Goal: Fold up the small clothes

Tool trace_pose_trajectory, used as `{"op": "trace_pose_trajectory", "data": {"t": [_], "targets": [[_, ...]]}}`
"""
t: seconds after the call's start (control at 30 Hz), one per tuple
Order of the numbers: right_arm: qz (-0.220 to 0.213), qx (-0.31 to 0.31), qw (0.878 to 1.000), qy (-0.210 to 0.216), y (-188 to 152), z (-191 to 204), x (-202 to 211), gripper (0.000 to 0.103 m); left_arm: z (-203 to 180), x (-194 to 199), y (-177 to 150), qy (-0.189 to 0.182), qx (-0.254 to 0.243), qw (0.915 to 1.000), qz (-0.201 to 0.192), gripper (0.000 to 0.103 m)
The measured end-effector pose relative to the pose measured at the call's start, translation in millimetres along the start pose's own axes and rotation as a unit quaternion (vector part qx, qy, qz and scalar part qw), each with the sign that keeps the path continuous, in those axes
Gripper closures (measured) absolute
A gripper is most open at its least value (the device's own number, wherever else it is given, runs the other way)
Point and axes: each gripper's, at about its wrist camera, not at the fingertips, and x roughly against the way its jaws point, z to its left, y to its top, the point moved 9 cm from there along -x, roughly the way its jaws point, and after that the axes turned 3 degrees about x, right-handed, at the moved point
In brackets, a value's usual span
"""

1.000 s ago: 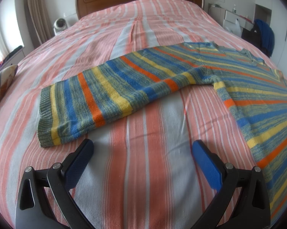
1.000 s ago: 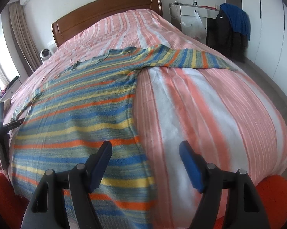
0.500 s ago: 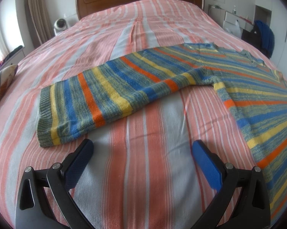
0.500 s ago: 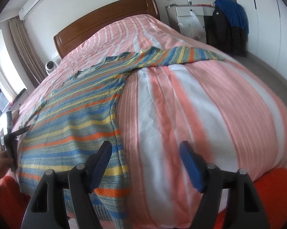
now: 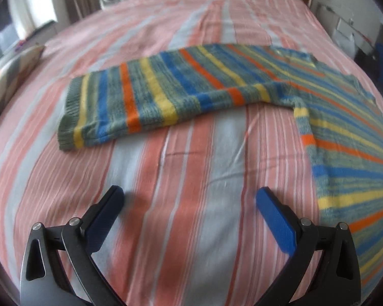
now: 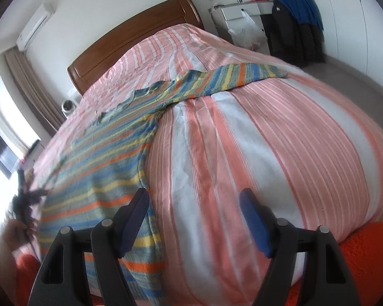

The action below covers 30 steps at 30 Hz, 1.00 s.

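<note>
Lying flat on the bed with the pink, orange and white striped cover (image 5: 181, 183), the knitted sweater in blue, yellow, orange and grey-green stripes (image 5: 166, 94) is spread out unfolded, one sleeve stretched sideways across the cover and its ribbed cuff (image 5: 69, 112) at the far end. In the right wrist view the body of the sweater (image 6: 97, 178) runs down toward the near edge of the bed, while the other sleeve (image 6: 242, 76) reaches away to the far side.

The left claw (image 5: 190, 201) hovers over bare cover, its jaws spread wide and holding nothing, near the sleeve but apart from it. The right claw (image 6: 194, 204) is likewise spread and empty; its left finger (image 6: 135, 214) sits over the sweater's side edge, though whether it touches the knit cannot be told.

Judging by the look of it, the knit is soft, fairly thick and limp: it should drape and sag when lifted, stretch a little under pull, and cling to the cover rather than slide. It looks light and not at all fragile. A sensible hold would be the ribbed cuff, where the fabric is firmer, to carry the sleeve across the body, with the hem corner as the second grip; pinching a single layer in mid-panel would likely just raise a tent
</note>
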Motion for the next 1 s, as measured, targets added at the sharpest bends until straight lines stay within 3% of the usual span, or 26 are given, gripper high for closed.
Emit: {"op": "trace_pose_trajectory", "data": {"t": [0.07, 0.2, 0.33, 0.5, 0.6, 0.87, 0.9, 0.93, 1.0], "targets": [[0.002, -0.022, 0.999, 0.024, 11, -6, 1, 0.030, 0, 2, -1, 0.008, 0.004, 0.9996, -0.028, 0.000], [0.005, -0.098, 0.993, 0.071, 64, -48, -7, 0.030, 0, 8, -4, 0.013, 0.007, 0.9996, -0.023, 0.001], [0.011, -0.196, 0.976, 0.098, 117, -113, -30, 0.030, -1, 25, -20, 0.015, 0.025, 0.9989, -0.038, 0.000], [0.028, -0.276, 0.954, 0.114, 134, -157, -66, 0.037, -1, 25, -35, 0.023, 0.022, 0.9983, -0.048, 0.000], [0.022, -0.287, 0.951, 0.116, 148, -168, -83, 0.037, 0, 25, -36, 0.017, 0.025, 0.9981, -0.053, 0.000], [0.014, -0.351, 0.922, 0.162, 165, -181, -121, 0.046, -1, 26, -40, 0.013, 0.023, 0.9980, -0.057, 0.000], [0.016, -0.354, 0.920, 0.166, 166, -182, -124, 0.057, 0, 27, -43, 0.014, 0.022, 0.9979, -0.059, 0.000], [0.024, -0.355, 0.920, 0.165, 168, -181, -130, 0.075, -1, 27, -44, 0.014, 0.021, 0.9977, -0.062, 0.000], [0.042, -0.345, 0.925, 0.150, 167, -178, -137, 0.094, -1, 27, -44, 0.014, 0.019, 0.9972, -0.071, 0.000]]}}
